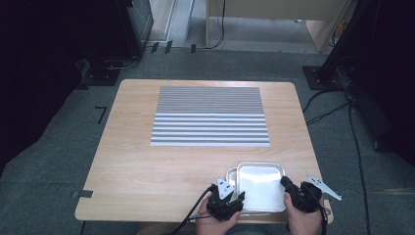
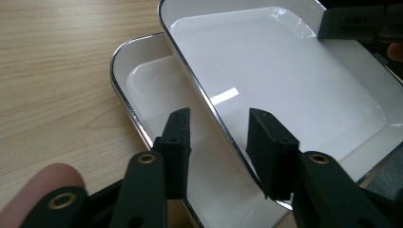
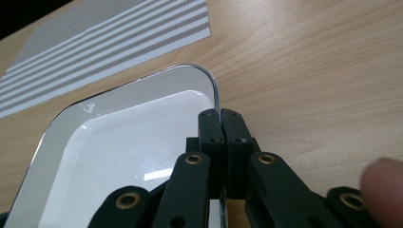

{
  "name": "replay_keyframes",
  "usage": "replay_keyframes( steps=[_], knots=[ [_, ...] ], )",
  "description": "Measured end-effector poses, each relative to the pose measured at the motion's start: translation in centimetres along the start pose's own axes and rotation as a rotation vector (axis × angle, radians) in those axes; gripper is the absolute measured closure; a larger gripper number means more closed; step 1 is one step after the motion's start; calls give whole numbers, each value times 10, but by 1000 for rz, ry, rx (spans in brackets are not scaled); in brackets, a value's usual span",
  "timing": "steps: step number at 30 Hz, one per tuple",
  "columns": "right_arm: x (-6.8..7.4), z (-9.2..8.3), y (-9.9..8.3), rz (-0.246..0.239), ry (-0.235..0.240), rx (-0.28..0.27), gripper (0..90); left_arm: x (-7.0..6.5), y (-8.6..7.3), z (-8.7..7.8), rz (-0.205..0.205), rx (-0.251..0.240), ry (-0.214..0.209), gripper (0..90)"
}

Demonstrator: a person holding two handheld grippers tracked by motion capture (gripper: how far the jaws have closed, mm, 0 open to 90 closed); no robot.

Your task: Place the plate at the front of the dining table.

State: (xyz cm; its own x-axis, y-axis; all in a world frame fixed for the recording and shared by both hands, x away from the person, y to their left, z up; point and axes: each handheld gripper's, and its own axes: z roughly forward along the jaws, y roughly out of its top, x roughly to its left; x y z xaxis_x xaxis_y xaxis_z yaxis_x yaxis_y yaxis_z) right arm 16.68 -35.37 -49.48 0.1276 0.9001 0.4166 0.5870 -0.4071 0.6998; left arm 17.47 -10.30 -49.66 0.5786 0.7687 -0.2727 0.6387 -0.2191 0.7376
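High view: two nested metal trays are seen at the table's (image 1: 147,161) near edge, right of centre. The upper tray (image 1: 259,188) is skewed over the lower tray (image 1: 232,177), whose left rim is exposed. A striped mat (image 1: 210,116) lies mid-table, well apart. The left gripper (image 1: 230,199) is placed at the stack's near-left corner, the right gripper (image 1: 288,187) at the upper tray's right rim. A grip from both sides is judged to be set up so the top tray can be separated from the one beneath.

Left gripper view: the jaws are held part open, straddling the upper tray's rim (image 2: 223,128), one pad over the lower tray (image 2: 157,90), the other over the upper tray's floor (image 2: 285,71). Gaps appear between pads and rim, so nothing is clamped; the gripper is released. The other gripper's black jaw is seen at the far rim, top right.

Right gripper view: the jaws are pressed together on the upper tray's thin rim (image 3: 216,92), right beside a corner. The tray is judged to be pinched firmly, probably so it can be lifted or steadied. The striped mat (image 3: 109,33) is seen beyond.
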Motion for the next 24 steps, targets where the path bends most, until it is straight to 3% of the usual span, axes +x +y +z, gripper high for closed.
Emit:
replay_keyframes(
  steps=[4, 6, 14, 24],
  knots=[
    [2, 0, -1, -2, 12, -5, 897, -1, 3, -2, -27, 19, -8, 714],
    [3, 0, -2, 2, 13, -10, 897, -2, 4, -3, -23, 17, 14, 748],
    [10, -3, 0, -4, 38, -15, 897, -3, 10, -13, 57, 31, 64, 751],
    [30, 1, 10, -50, 53, -20, 896, 9, 22, -21, 65, 34, 100, 764]
  ],
)
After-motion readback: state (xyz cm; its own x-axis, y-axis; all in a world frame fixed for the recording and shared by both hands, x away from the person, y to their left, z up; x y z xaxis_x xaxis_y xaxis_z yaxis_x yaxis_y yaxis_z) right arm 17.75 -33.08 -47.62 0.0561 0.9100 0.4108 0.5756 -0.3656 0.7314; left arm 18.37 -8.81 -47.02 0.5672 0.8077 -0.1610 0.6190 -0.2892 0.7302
